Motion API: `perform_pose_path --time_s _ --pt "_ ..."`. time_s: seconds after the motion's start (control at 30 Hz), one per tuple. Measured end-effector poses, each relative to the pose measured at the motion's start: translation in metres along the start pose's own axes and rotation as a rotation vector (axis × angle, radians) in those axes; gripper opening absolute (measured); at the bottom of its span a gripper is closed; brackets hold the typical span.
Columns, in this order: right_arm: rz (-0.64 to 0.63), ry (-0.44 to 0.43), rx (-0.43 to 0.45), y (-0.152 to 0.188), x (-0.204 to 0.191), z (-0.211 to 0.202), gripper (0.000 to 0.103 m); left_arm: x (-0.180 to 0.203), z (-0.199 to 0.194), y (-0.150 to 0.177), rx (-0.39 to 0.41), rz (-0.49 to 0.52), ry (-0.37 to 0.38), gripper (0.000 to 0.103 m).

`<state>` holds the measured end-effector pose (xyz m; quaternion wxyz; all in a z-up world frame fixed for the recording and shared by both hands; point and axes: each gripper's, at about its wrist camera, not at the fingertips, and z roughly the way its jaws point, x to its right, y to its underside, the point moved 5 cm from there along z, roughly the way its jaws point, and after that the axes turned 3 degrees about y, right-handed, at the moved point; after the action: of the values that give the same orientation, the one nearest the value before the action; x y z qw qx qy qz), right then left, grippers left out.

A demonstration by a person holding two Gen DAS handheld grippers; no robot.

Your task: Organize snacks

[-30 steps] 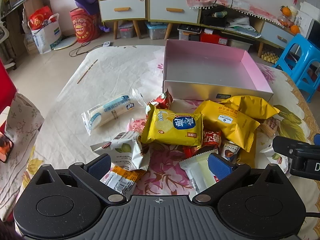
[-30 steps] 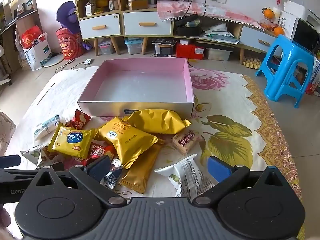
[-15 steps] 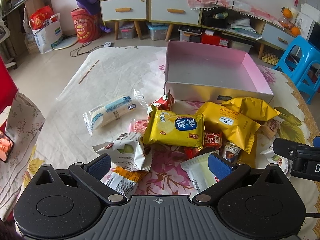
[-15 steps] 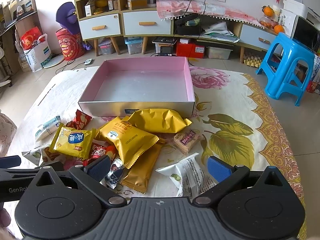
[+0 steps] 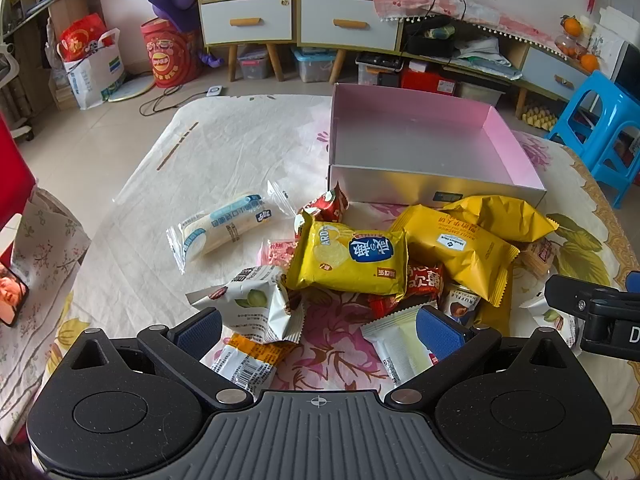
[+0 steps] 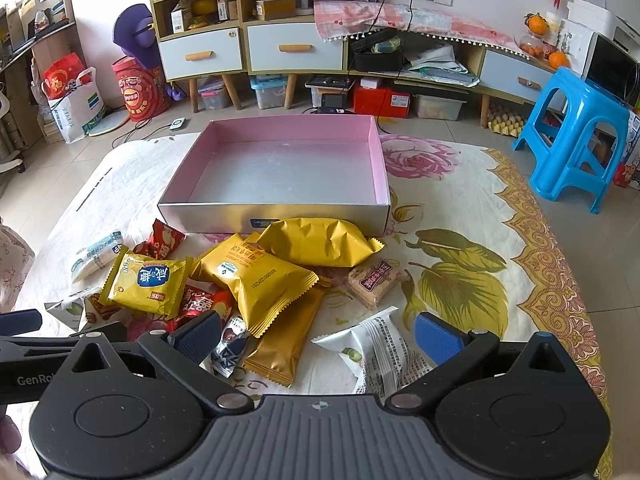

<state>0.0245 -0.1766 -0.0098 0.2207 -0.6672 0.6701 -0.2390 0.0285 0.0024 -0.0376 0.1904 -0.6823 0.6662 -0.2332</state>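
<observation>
Barely anything is changed from a second ago. Both views are shifted slightly: the pile is seen a touch farther from the left camera, and the box a little nearer the middle of the right view. No packet has been moved.

Left tongs [image 5: 318, 330] are held wide, nothing between the pads, hovering over the near edge of the snack pile. Right tongs [image 6: 318, 336] are likewise spread wide and empty, above a white packet [image 6: 372, 354] and a gold bar [image 6: 290, 336].

Snacks are heaped on the worktop [image 5: 224, 160] just in front of the box [image 5: 424, 152], which is seen empty, pink inside, silver outside. A yellow chip bag [image 5: 352, 258] is lying on top of the pile, with two yellow pouches [image 5: 460, 252] beside it, the far one touching the box wall. A clear roll pack [image 5: 224, 230] is set apart on the left. A white nut packet [image 5: 252, 306] is just ahead of the left pad. The right tongs' tip is visible at the right edge of the left view.
</observation>
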Motion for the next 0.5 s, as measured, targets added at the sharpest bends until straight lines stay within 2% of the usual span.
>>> perform_pose_path --time_s 0.27,0.4,0.5 --pt "-0.001 0.0 0.0 0.0 0.0 0.0001 0.095 0.0 -0.0001 -0.0003 0.002 0.006 -0.008 0.103" --pt "-0.001 0.003 0.001 0.0 -0.0001 0.0001 0.095 0.0004 -0.0026 -0.0038 0.021 -0.017 0.035 0.103" --pt "-0.003 0.007 -0.002 -0.0012 0.0019 0.0009 0.095 -0.0006 -0.0032 -0.0061 0.03 -0.01 0.039 0.103"
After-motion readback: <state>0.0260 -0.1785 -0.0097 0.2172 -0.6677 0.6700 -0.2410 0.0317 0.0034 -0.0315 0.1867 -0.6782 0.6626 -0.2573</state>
